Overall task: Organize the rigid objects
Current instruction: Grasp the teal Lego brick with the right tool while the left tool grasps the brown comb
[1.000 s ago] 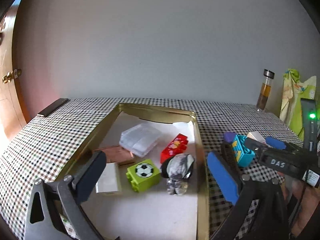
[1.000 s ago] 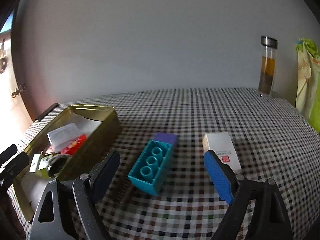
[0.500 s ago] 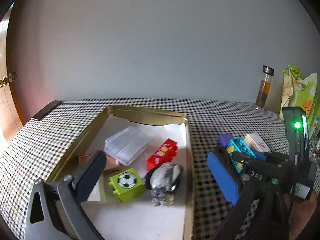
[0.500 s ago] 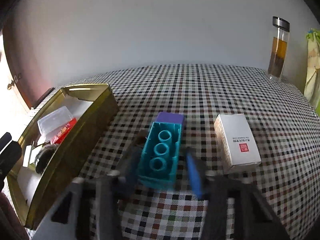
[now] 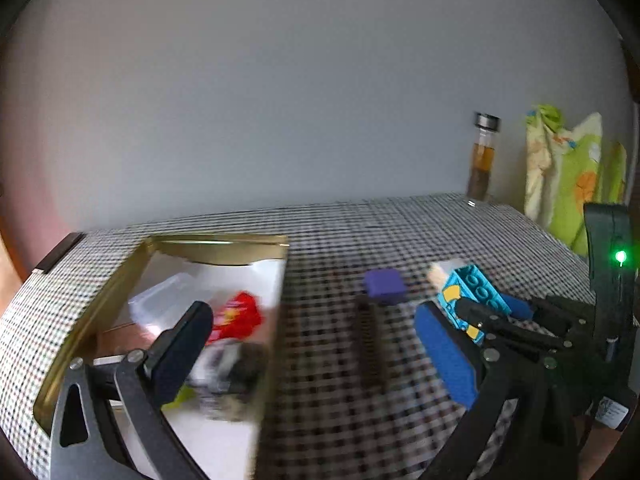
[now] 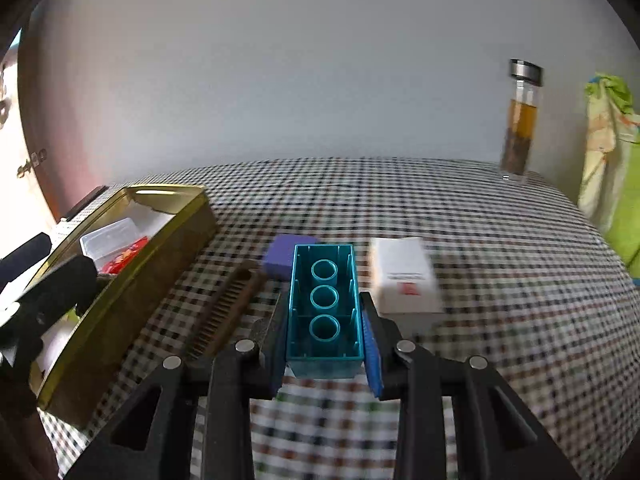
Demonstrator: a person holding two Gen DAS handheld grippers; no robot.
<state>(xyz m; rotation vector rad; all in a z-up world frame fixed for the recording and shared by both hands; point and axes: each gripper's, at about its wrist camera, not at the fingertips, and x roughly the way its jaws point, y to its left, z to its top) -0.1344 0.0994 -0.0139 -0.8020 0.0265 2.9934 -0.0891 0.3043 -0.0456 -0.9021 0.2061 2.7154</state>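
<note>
We have the right hand-held gripper [image 6: 326,346] clamped on the teal hollow plastic building brick [image 6: 324,304], well to the right of the gold metal tin [image 6: 132,280]. The left hand-held gripper [image 5: 316,356] hangs open and empty at the tin's right wall. We judge: lift clear of that wall before crossing, then release low inside.

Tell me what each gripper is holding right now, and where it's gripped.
The right gripper clamps the teal block by its two long sides. The left gripper is open, holding nothing.
</note>
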